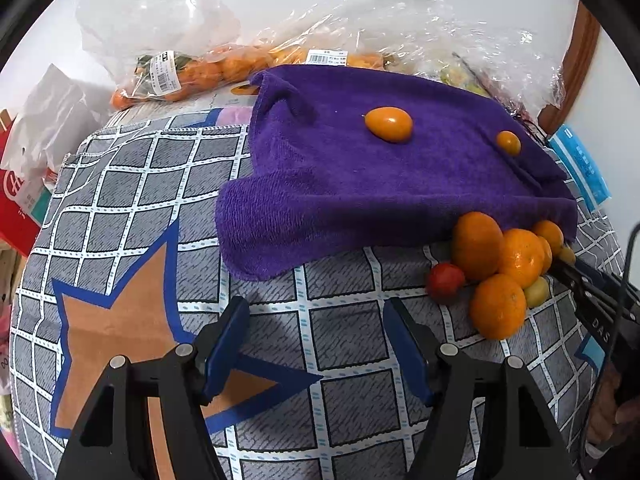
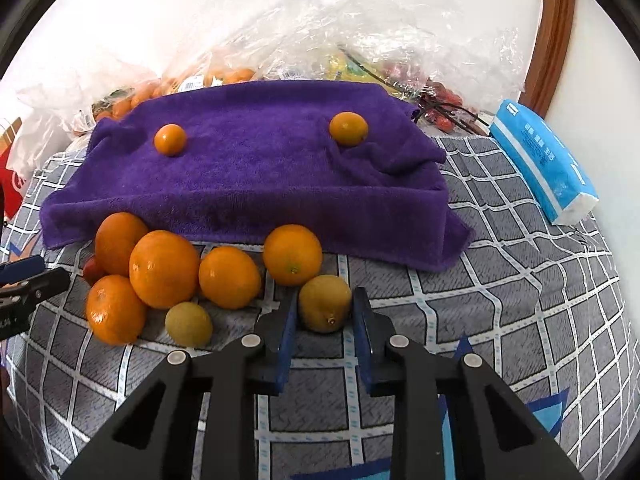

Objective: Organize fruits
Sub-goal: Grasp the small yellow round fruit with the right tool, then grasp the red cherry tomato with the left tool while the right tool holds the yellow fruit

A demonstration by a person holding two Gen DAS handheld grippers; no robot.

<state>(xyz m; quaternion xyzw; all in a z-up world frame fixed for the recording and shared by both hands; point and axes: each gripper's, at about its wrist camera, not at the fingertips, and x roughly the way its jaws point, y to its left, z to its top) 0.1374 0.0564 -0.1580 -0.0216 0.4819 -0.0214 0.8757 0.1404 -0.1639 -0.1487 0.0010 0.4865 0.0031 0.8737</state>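
Counter draped in a grey grid-patterned cloth (image 2: pixel 500 280) against a white wall; purple towel (image 2: pixel 256 168) carries two small orange fruits. Clear produce bags (image 2: pixel 360 28) behind, blue tissue pack (image 2: pixel 540 160) at right. Right gripper (image 2: pixel 325 312) jaws clamp a yellow-green fruit (image 2: pixel 325 304) beside the oranges (image 2: pixel 164 268). Left gripper (image 1: pixel 316 340) jaws parted, empty.

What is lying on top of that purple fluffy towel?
Two small orange kumquat-like fruits rest apart on the purple fluffy towel. Whatever it drapes over is hidden.
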